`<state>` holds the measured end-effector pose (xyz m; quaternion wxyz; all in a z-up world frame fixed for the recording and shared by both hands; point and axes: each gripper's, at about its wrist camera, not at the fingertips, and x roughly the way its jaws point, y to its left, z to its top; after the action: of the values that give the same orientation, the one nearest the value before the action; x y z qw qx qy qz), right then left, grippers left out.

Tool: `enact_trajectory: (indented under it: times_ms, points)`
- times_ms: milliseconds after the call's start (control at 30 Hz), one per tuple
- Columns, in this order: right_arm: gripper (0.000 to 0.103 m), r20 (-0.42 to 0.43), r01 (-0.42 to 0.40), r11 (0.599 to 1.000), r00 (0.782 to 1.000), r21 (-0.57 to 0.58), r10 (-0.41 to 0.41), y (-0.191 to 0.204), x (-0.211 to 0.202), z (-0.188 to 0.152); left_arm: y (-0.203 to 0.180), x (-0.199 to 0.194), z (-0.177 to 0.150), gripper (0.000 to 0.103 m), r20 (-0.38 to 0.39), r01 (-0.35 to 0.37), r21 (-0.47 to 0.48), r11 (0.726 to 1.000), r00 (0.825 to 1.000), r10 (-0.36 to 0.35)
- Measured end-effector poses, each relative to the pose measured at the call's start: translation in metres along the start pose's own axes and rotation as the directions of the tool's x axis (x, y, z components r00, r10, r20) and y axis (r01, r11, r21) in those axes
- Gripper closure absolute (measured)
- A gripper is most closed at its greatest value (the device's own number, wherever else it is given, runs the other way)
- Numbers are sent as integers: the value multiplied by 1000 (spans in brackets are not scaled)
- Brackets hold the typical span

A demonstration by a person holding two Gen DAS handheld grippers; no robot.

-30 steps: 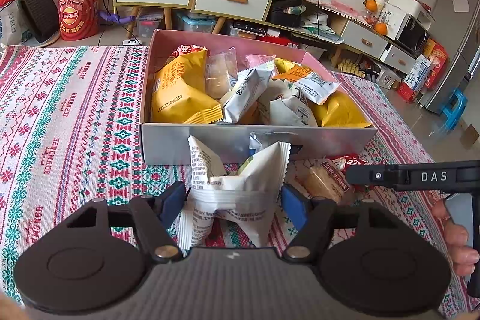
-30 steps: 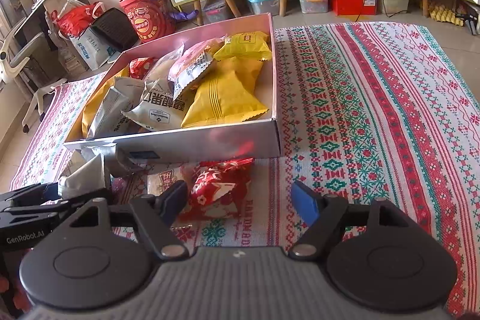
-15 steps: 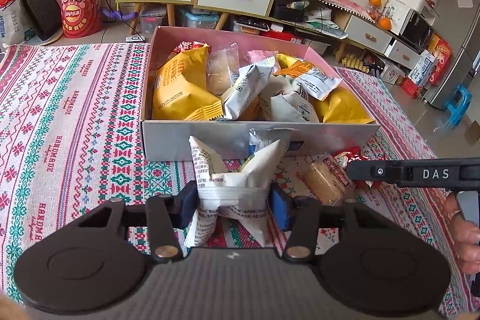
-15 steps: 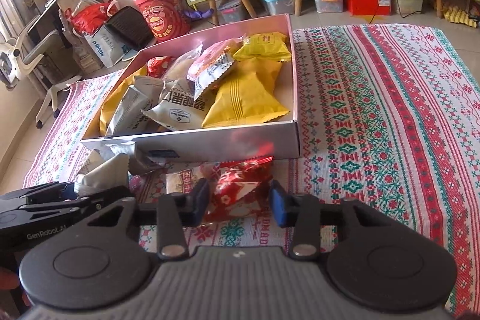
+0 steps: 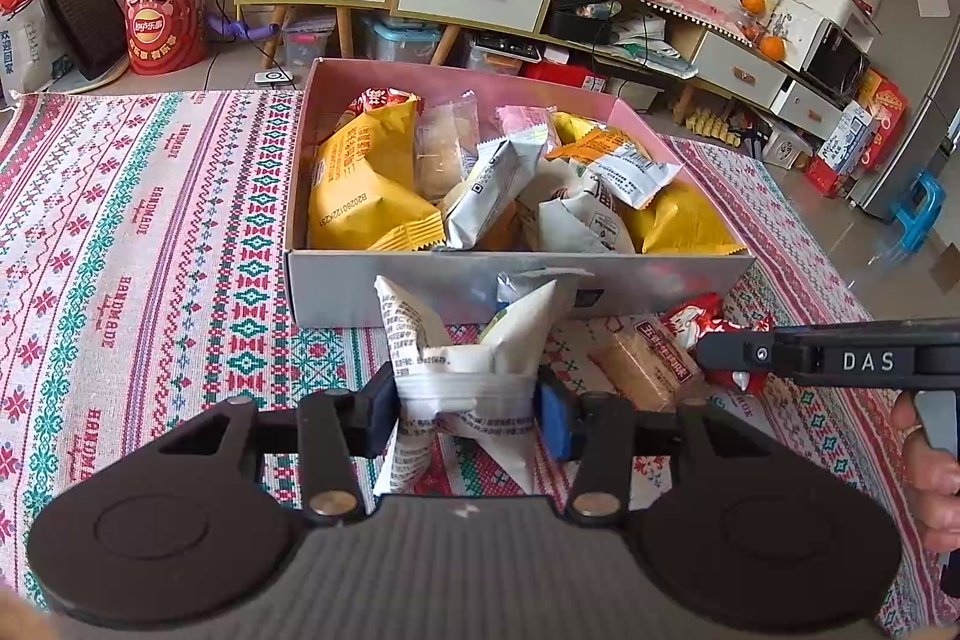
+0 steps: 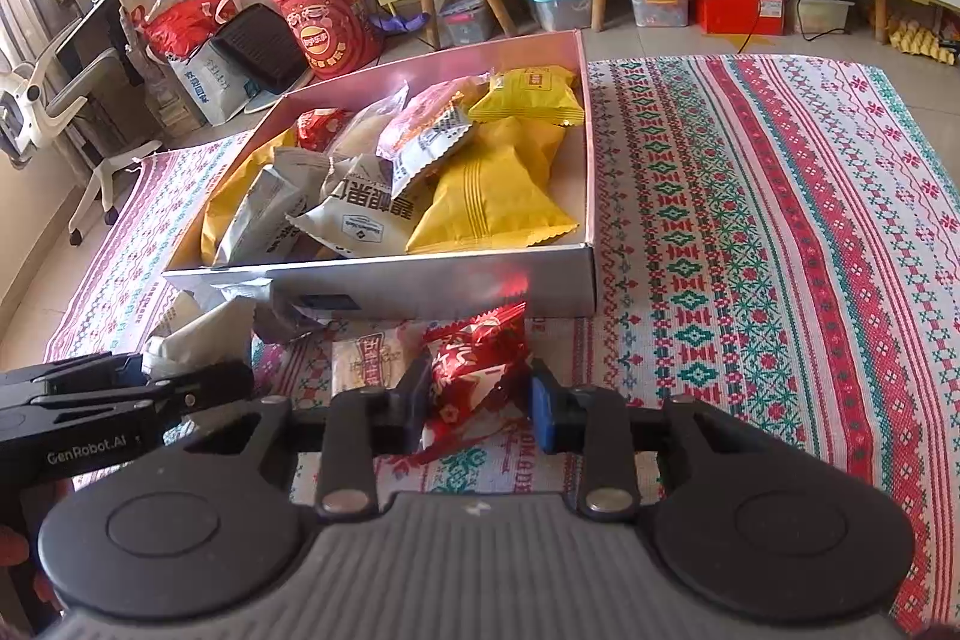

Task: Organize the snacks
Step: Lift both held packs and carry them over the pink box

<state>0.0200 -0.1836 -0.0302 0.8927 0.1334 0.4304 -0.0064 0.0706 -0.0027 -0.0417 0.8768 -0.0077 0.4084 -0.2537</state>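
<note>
Your left gripper (image 5: 467,409) has just been closing and now pinches the white printed packet (image 5: 465,388) across its waist, so both ends flare out past the pads; gripping the crimped middle looks the surest hold on a puffy bag. Just ahead of that claw stands the near wall of the box (image 5: 516,280), already heaped with yellow, white and clear packs, which I take as the place these snacks belong. To the claw's right, on the patterned cloth (image 5: 150,244), one clear-wrapped biscuit pack (image 5: 645,364) lies loose between the two tools (nothing grips it). Further right, your right gripper (image 6: 480,400) has just been closing too, and its pads squeeze the red foil packet (image 6: 474,370) at its sides, the box wall straight ahead of it. So the count outside the box: three snacks that I can make out clearly, one in each claw and one free, plus a crumpled grey wrapper (image 6: 282,310) against the box front.
</note>
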Motion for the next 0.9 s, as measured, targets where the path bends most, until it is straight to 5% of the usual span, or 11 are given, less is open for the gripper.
enact_trajectory:
  times_ms: [900]
  points:
    - [72, 38, -28, 1000, 999, 13, 28, 7, -37, 13, -15, -45, 4, 50, 29, 66, -13, 998, 997, -66]
